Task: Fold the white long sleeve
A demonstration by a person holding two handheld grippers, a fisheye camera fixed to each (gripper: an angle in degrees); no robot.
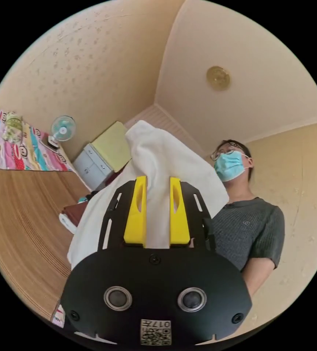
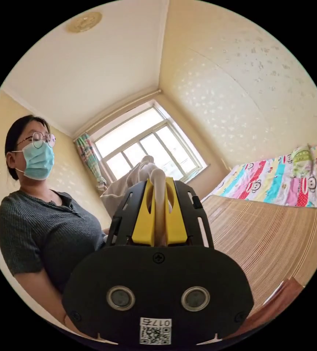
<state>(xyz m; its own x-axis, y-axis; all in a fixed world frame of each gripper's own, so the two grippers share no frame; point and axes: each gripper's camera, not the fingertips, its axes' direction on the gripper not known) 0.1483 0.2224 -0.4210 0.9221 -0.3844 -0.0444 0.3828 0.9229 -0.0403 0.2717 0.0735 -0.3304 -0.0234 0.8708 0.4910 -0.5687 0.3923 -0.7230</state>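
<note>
Left hand-held gripper [image 1: 157,182]: yellow jaws close together, white long sleeve [image 1: 158,161] between them, both jaws pressing the cloth. Garment is lifted, draping from the jaws in front of the person [image 1: 246,226].

Right hand-held gripper [image 2: 159,182]: jaws clamped on a bunched fold of the same garment, which stands up past the jaw tips.

Bamboo mat [image 2: 268,234] on the bed, striped cartoon sheet [image 2: 282,182] at its far edge. Small fan [image 1: 62,128] near a cabinet [image 1: 92,164].
</note>
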